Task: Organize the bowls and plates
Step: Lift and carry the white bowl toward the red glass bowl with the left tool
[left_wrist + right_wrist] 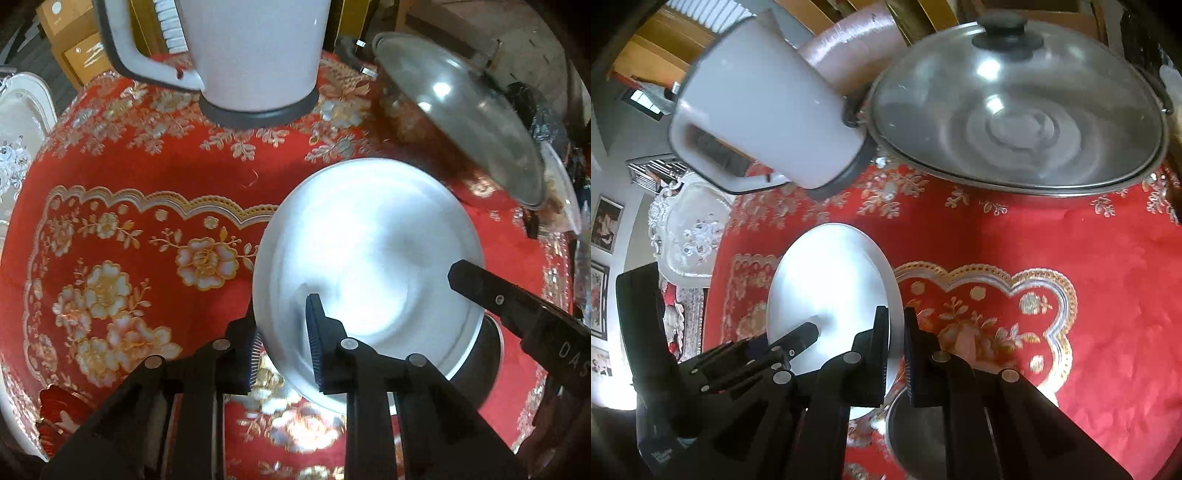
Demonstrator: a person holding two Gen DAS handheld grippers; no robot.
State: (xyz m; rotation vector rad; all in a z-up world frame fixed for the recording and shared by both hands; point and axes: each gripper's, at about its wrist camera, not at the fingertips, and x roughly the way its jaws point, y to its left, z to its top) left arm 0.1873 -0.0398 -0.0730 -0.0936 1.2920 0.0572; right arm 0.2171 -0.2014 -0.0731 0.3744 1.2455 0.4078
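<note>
I have a white plate (369, 258) held by both grippers above the red flower-patterned cloth on the tabletop (147, 192). In the left wrist view my left gripper (282, 343) has its fingers closed down to a narrow gap on the plate's near rim, one ribbed pad under the edge and the other (314, 332) lying on the plate's upper face. The plate tilts and is somewhat blurred. From the right, the right gripper's finger (491, 295) reaches over the far rim.

In the right wrist view my right gripper (895, 350) pinches the same plate (827, 291) at its edge, the fingers nearly together with the rim between them. The left gripper (768, 354) shows there on the plate's opposite side.

Directly below the plate sits a dark metal bowl (919, 435), part of its rim showing under the plate's edge in both views; I cannot tell whether plate and bowl touch.

Further back on the tabletop stands a white electric kettle (255, 55) on its dark base. Beside it is a large metal pot lid (1019, 107) with a black knob, covering a wide pan. Off the tabletop's left edge is an ornate white chair (690, 229).
</note>
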